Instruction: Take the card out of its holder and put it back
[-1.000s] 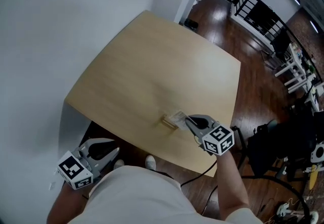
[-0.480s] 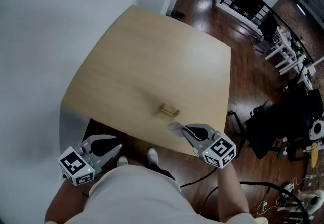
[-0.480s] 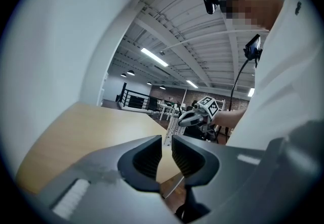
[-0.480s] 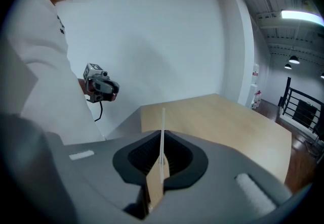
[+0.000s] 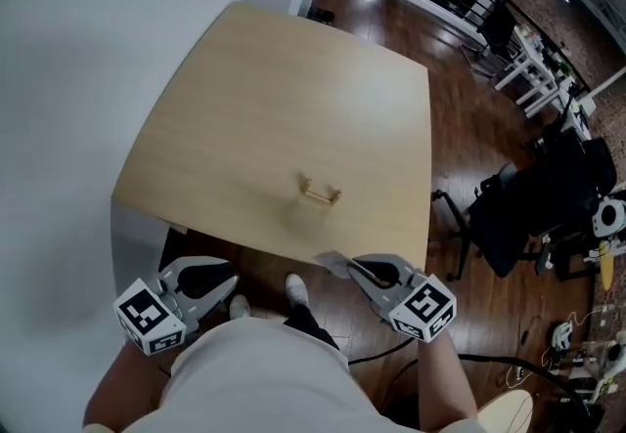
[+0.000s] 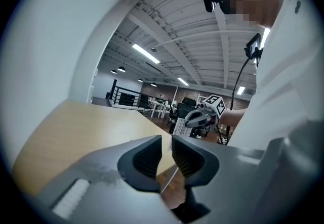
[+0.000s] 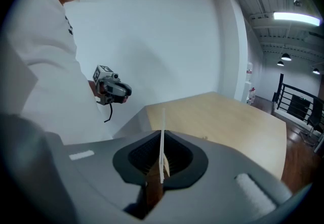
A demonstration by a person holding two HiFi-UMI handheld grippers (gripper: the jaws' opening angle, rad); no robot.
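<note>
A small wooden card holder (image 5: 320,193) stands empty near the front of the pale wooden table (image 5: 293,89). My right gripper (image 5: 352,270) hangs just past the table's near edge, shut on the thin whitish card (image 5: 331,263). In the right gripper view the card (image 7: 162,139) stands edge-on, pinched between the dark pads. My left gripper (image 5: 217,281) is lower left, off the table beside my body, its jaws a narrow gap apart with nothing between them (image 6: 167,154). The left gripper view shows the right gripper (image 6: 195,119) with the card (image 6: 179,127).
A white wall (image 5: 68,79) runs along the table's left side. Dark office chairs (image 5: 528,211) and cables stand on the wooden floor (image 5: 469,118) to the right. My shoe (image 5: 294,289) is under the table's near edge.
The right gripper has drawn the card away from the holder, back toward me and past the table's near edge. The holder stays on the table, empty. The left gripper shifted slightly.
</note>
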